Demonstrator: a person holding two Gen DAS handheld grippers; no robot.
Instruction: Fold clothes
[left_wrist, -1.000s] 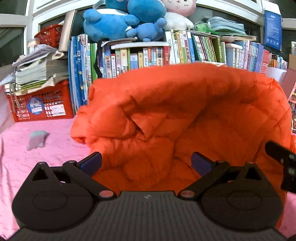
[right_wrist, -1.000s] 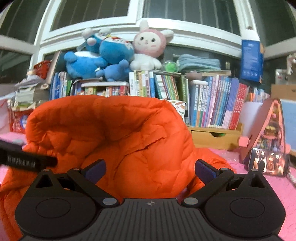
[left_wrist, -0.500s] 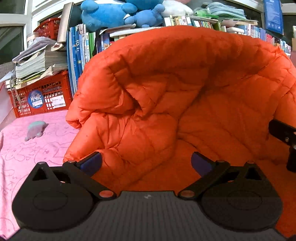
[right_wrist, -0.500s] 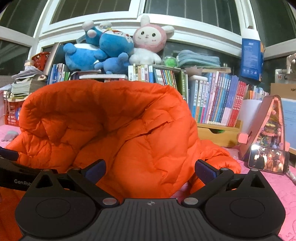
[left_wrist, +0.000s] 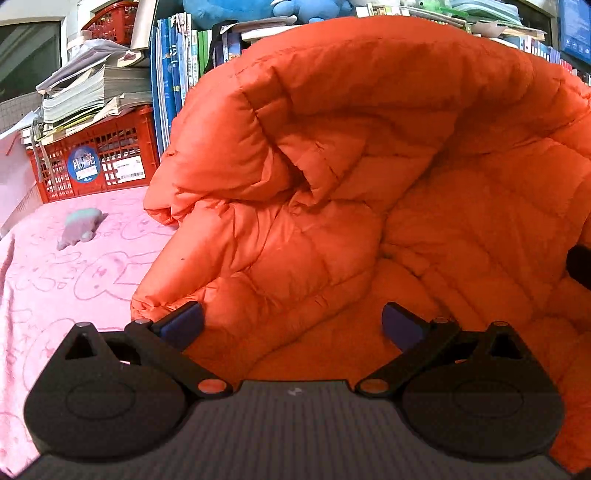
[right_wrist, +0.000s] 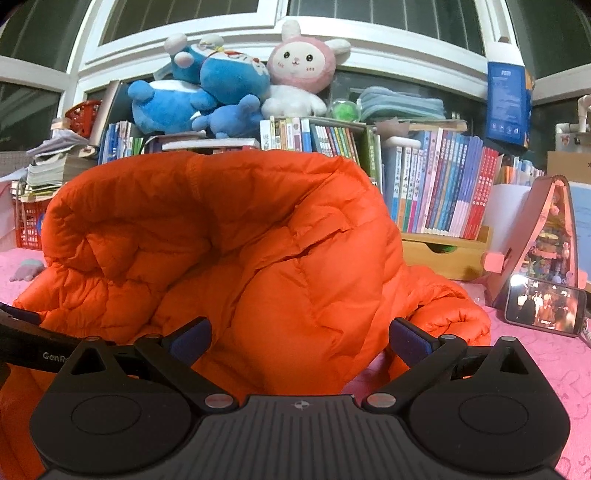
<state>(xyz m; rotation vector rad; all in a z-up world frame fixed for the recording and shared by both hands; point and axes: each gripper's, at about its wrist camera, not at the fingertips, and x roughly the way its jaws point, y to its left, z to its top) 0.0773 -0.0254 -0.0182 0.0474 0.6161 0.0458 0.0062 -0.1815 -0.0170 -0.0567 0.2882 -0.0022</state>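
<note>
An orange quilted puffer jacket stands bunched in a tall heap on the pink bedsheet, filling most of both views. My left gripper is open, its blue-padded fingers spread wide over the jacket's lower left part, holding nothing. My right gripper is open too, straddling the jacket near its right lobe. A piece of the left gripper's black body shows at the left edge of the right wrist view.
A red crate with stacked papers sits at the back left. A row of books with plush toys on top lines the back. A small grey toy lies on the sheet. A lit phone leans at the right.
The jacket has come closer and looms larger in the left wrist view, with that camera lower and nearer the sheet. The jacket's heap has sagged lower in the right wrist view. Both grippers stay open.
</note>
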